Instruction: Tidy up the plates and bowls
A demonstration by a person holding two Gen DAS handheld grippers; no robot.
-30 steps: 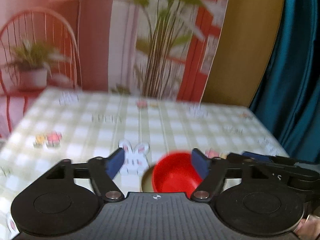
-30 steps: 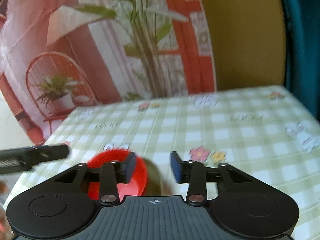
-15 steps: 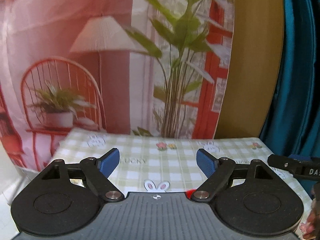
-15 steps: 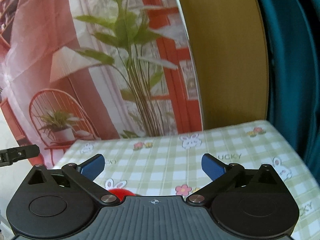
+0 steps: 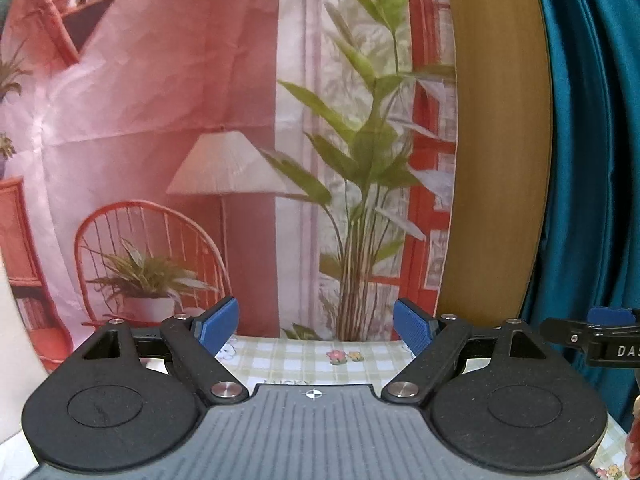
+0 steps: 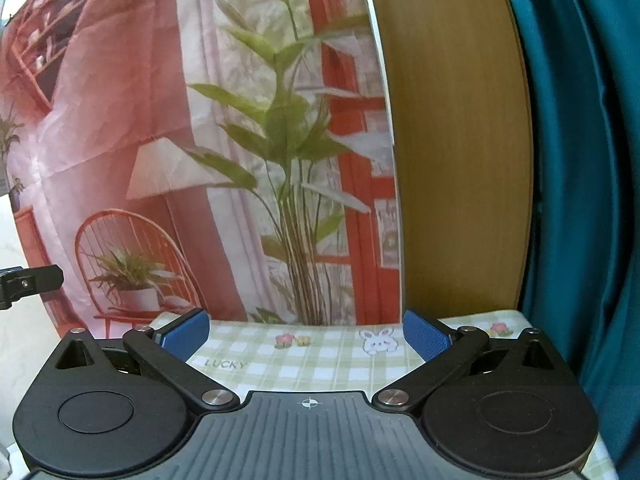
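No plate or bowl shows in either view now. My left gripper point(image 5: 316, 326) is open and empty, raised and pointing over the far edge of the green checked tablecloth point(image 5: 304, 358). My right gripper point(image 6: 306, 332) is open wide and empty, also raised above the tablecloth point(image 6: 320, 352). The right gripper's tip shows at the right edge of the left wrist view point(image 5: 592, 338). The left gripper's tip shows at the left edge of the right wrist view point(image 6: 28, 282).
A printed backdrop with a lamp, chair and plant point(image 5: 360, 160) hangs behind the table. A wooden panel point(image 5: 496, 140) and a teal curtain point(image 5: 592, 140) stand at the right. The table's far edge lies just below the backdrop.
Both grippers have lifted and tilted up from the table. The red bowl and the dish under it dropped out of view. The right gripper opened wide from a narrower gap.
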